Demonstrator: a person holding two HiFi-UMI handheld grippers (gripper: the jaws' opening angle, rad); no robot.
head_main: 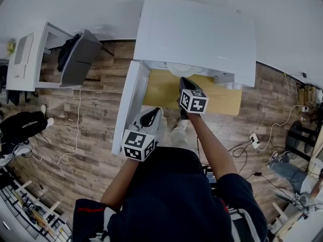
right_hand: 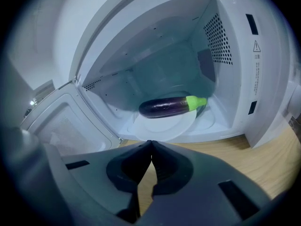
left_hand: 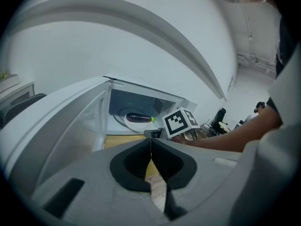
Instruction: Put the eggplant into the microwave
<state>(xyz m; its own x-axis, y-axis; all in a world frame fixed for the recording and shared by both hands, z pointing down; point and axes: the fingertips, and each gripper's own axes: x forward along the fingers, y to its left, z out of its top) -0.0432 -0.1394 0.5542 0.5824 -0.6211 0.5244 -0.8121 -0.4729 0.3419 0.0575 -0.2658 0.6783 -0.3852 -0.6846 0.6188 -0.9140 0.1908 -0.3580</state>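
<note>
Here, the eggplant (right_hand: 169,106) lies on a white plate (right_hand: 162,125) inside the open microwave (right_hand: 244,55), its green cap pointing to three o'clock. The right gripper (right_hand: 150,143) hovers just outside the opening, at the plate's six o'clock, jaws pressed together on nothing. The left gripper (left_hand: 151,144), likewise closed and empty, is held farther back beside the door (left_hand: 70,126), swung out at nine o'clock. The microwave stands on a wooden table (right_hand: 268,159).
</note>
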